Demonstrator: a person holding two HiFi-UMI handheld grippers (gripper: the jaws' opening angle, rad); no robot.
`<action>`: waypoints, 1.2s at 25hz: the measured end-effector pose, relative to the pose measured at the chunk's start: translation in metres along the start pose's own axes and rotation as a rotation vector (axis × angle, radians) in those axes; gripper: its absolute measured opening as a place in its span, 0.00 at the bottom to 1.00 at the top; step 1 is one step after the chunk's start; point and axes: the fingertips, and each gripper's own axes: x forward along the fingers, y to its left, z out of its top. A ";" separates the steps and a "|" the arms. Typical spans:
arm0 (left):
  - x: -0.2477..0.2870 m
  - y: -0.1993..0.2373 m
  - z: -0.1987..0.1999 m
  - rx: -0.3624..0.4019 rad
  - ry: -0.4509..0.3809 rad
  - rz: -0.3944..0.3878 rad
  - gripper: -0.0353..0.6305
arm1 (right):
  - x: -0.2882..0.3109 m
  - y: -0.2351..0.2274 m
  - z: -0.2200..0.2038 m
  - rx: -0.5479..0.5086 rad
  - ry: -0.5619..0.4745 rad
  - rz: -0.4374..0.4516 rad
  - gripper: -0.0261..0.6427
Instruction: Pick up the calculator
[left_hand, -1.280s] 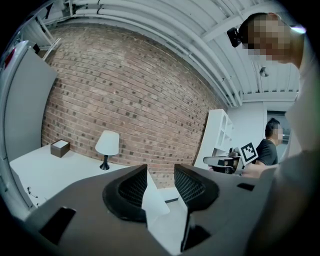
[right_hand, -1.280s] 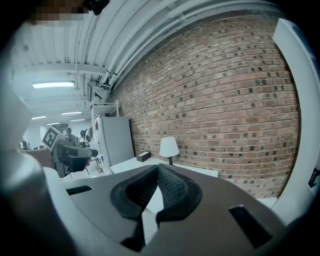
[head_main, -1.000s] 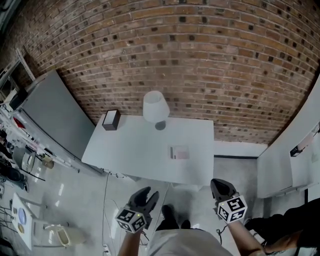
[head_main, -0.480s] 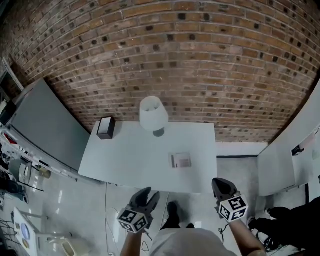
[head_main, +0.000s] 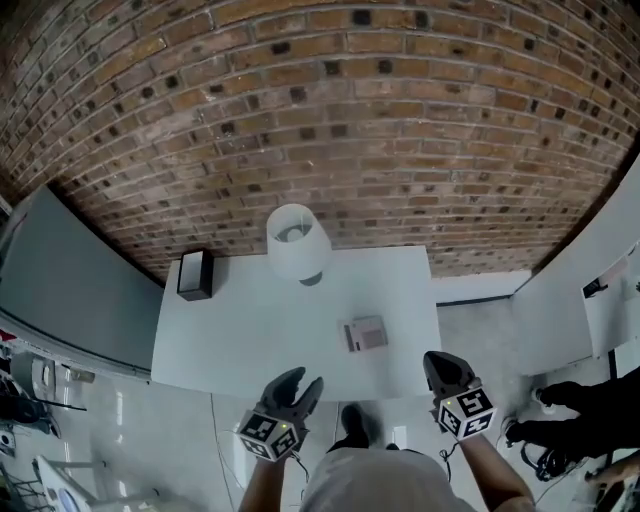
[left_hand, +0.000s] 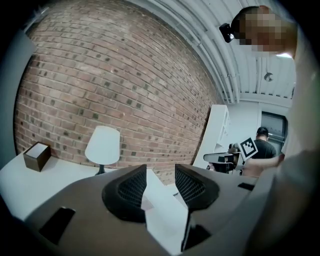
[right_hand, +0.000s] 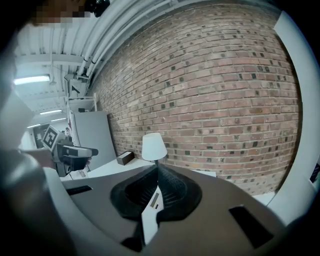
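Observation:
The calculator (head_main: 365, 334) is a small grey slab lying flat on the white table (head_main: 250, 330), right of middle and near the front edge. My left gripper (head_main: 300, 382) hovers just off the table's front edge, to the calculator's lower left. Its jaws stand open with nothing between them, and in the left gripper view (left_hand: 160, 172) only the tabletop shows in the gap. My right gripper (head_main: 437, 360) is at the table's front right corner, right of the calculator. In the right gripper view (right_hand: 157, 170) its tips meet, shut on nothing.
A white lamp (head_main: 297, 240) stands at the back middle of the table, and a dark box (head_main: 194, 274) sits at the back left corner. A brick wall (head_main: 400, 120) runs behind. A grey panel (head_main: 60, 280) flanks the left and a white cabinet (head_main: 590, 300) the right.
Both grippers have come forward to the table's front edge. The table and calculator now lie nearer to them in the head view. Neither gripper's jaws look different.

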 end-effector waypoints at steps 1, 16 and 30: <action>0.005 0.008 0.001 0.003 0.007 -0.010 0.35 | 0.007 0.000 0.001 0.001 0.004 -0.009 0.06; 0.057 0.061 -0.017 -0.020 0.108 -0.126 0.34 | 0.059 -0.003 -0.007 0.007 0.105 -0.091 0.06; 0.115 0.073 -0.070 -0.097 0.194 -0.111 0.35 | 0.097 -0.034 -0.056 0.030 0.203 -0.054 0.06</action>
